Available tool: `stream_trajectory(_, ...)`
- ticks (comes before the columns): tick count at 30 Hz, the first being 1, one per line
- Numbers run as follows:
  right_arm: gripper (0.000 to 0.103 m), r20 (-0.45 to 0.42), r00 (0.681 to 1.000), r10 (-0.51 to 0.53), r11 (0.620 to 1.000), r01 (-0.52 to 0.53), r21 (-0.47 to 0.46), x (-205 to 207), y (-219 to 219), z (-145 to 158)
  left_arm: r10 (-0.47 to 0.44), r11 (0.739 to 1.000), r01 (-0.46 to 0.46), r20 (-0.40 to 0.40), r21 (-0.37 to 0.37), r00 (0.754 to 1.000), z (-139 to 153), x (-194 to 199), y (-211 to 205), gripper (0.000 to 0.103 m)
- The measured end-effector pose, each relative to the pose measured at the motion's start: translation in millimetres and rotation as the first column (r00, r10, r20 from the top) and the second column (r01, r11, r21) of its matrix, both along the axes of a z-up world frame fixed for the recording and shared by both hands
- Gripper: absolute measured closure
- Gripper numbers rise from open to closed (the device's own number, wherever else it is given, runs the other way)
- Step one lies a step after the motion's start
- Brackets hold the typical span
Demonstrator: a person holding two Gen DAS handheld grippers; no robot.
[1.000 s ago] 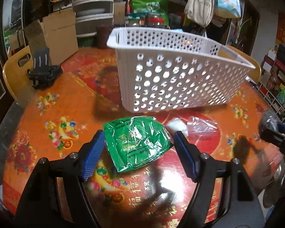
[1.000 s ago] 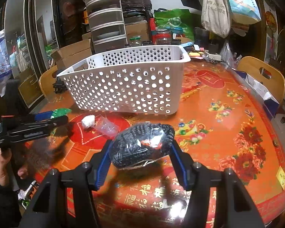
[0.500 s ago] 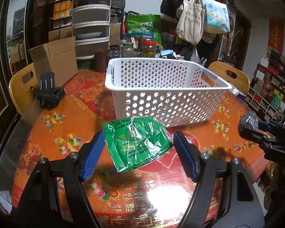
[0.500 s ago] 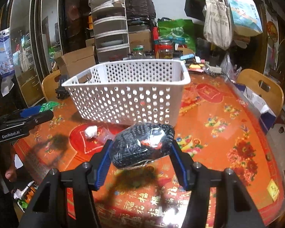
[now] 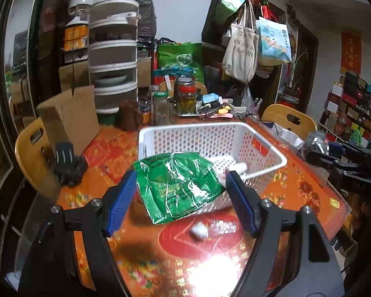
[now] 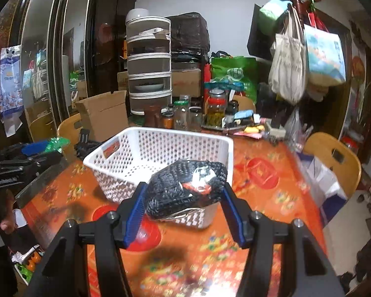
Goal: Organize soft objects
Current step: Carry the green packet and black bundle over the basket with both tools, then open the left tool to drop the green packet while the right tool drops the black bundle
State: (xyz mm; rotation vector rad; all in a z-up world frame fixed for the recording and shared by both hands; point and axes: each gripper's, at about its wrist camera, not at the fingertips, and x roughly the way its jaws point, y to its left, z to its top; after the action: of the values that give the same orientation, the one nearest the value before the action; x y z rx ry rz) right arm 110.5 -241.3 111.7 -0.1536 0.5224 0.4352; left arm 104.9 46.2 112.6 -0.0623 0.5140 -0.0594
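In the left wrist view, nearest the camera, the left gripper [image 5: 180, 193] holds a green plastic packet [image 5: 178, 185] between its blue pads [image 5: 122, 198], one pad against each side of the crinkled, glossy film. The packet hangs in the air in front of the near wall of the white perforated basket [image 5: 272, 153] and partly above its rim, tilted with its lower corner toward the camera. Below the packet, in front of the basket, a small white lump [image 5: 199, 231] and a clear plastic wrapper [image 5: 225, 226] lie on the red-and-orange patterned table [image 5: 299, 190]. Inside the basket, a white tube-like thing [image 5: 235, 165] lies against the near wall (what it is cannot be told). Left of the basket a black clip-like device [image 5: 68, 165] sits on the table, and beyond the basket stand jars [image 5: 185, 96] and a cardboard box [image 5: 69, 121].

In the right wrist view, the right gripper [image 6: 183, 198] is clamped on a black knitted bundle [image 6: 185, 188] in clear wrap, both blue pads pressed into its sides. The bundle is held off the table at the near right corner of the basket [image 6: 160, 136], overlapping its rim. Left of the basket, the other gripper shows at the frame edge with the green packet. Beyond the basket is a stacked white drawer unit [image 6: 149, 66], with tote bags [image 6: 289, 64] hanging to its right.
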Motion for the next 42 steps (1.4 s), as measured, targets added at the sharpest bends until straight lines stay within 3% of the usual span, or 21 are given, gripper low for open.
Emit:
stream_trajectory(7, 0.044, 0.019, 1.000, -0.006, 0.999, 0.007, -0.032, 45, 16, 28, -0.032, 0.999, 0.032, -0.001, 0.020, 0.999, 44, 37, -11, 0.031)
stream_trajectory(12, 0.044, -0.027, 1.000, -0.003, 0.997, 0.001, -0.077, 93, 34, 24, -0.027, 0.999, 0.028, -0.068, 0.022, 0.997, 47, 92, -20, 0.031)
stream_trajectory(19, 0.044, -0.146, 0.988, -0.049, 0.992, 0.031, -0.126, 155, 47, -10, 0.011, 1.000, -0.011, -0.214, 0.002, 0.977, 14, 169, -17, 0.031)
stream_trajectory(25, 0.044, -0.230, 0.971, -0.064, 0.980, 0.018, -0.197, 182, 64, -47, 0.037, 0.999, -0.028, -0.361, 0.030, 0.932, -41, 219, -16, 0.031)
stream_trajectory(32, 0.044, -0.298, 0.953, -0.060, 0.965, -0.021, -0.262, 182, 81, -76, 0.039, 0.997, -0.006, -0.444, 0.076, 0.895, -87, 236, -28, 0.031)
stream_trajectory(42, 0.044, -0.335, 0.941, -0.054, 0.957, -0.047, -0.287, 185, 87, -92, 0.057, 0.995, -0.010, -0.477, 0.100, 0.877, -104, 240, -32, 0.030)
